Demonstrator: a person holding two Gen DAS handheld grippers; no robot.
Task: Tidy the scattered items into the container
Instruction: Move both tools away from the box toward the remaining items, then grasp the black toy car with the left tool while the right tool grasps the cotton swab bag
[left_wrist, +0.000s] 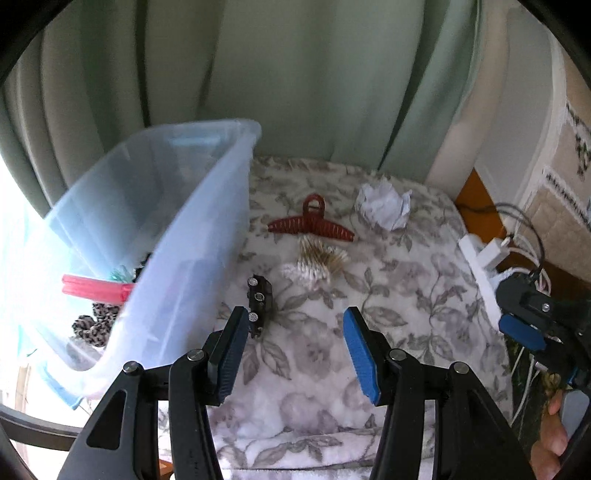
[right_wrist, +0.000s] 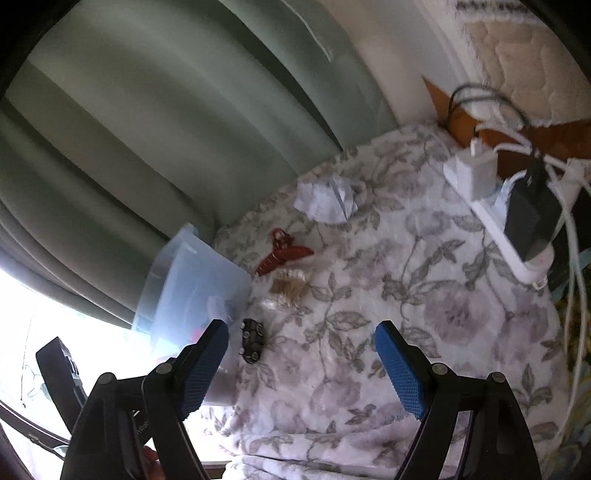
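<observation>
Hovering spread and empty, left gripper (left_wrist: 293, 356) and right gripper (right_wrist: 303, 369) fingers touch nothing.

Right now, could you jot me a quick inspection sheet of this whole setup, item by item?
Surface: floral blanket, soft and rumpled.
Job's things: clear plastic bin on the left, with a pink strip and a spotted hair tie inside; on the blanket lie a red hair clip, a bundle of cotton swabs, a small black toy car and a crumpled paper ball.
Clutter: nothing seen beyond these.
Grippers: left gripper open and empty; right gripper open and empty.
Cables: white power strip with chargers and tangled cords at the right edge.
Surroundings: green curtain behind.
</observation>
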